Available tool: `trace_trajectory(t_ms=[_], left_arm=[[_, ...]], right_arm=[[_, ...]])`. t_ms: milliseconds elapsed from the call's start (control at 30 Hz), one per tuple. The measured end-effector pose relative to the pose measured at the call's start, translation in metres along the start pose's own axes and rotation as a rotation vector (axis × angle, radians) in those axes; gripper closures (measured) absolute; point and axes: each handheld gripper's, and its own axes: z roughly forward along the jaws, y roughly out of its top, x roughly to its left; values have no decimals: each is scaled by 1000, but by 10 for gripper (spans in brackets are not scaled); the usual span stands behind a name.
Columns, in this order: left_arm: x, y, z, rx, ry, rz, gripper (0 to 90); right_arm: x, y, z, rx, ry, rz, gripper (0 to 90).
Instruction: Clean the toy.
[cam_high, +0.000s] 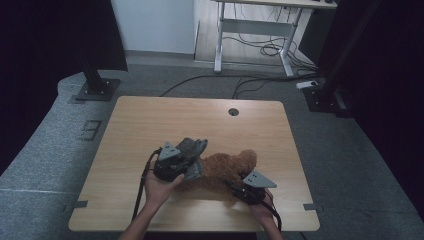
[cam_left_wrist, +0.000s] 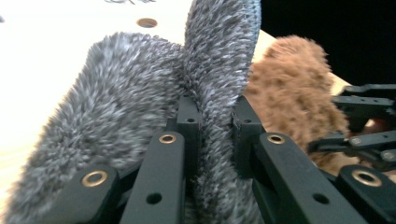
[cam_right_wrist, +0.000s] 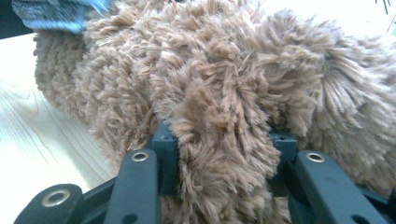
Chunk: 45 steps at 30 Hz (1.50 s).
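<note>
A brown plush toy (cam_high: 227, 167) lies on the wooden table (cam_high: 150, 120) near its front edge. A grey fluffy cloth piece (cam_high: 192, 150) sits at the toy's left end. My left gripper (cam_high: 187, 160) is shut on the grey fluffy piece (cam_left_wrist: 215, 93), a fold of it pinched between the jaws. Brown fur (cam_left_wrist: 294, 93) shows behind it in the left gripper view. My right gripper (cam_high: 239, 189) is shut on the brown plush toy (cam_right_wrist: 219, 93) at its right end, with a thick tuft of fur squeezed between the jaws.
The table has a round cable hole (cam_high: 233, 111) at its far middle. A black stand base (cam_high: 97, 89) sits on the floor beyond the left corner. A white desk frame (cam_high: 255, 30) and cables stand farther back.
</note>
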Motion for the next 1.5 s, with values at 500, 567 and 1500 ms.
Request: trace_trajectory(t_ms=[500,567,1500], left_arm=[[62,-62,-10,139,24,-180,768],[64,-69,-6,157,-8,-214,767],[80,-34,36,46,-1,-271,784]], right_arm=[[-2,-1,-1,-1,-3,1,587],[-2,-1,0,-1,-4,4,590],[-26,21,42,-77,-62,-130,659]])
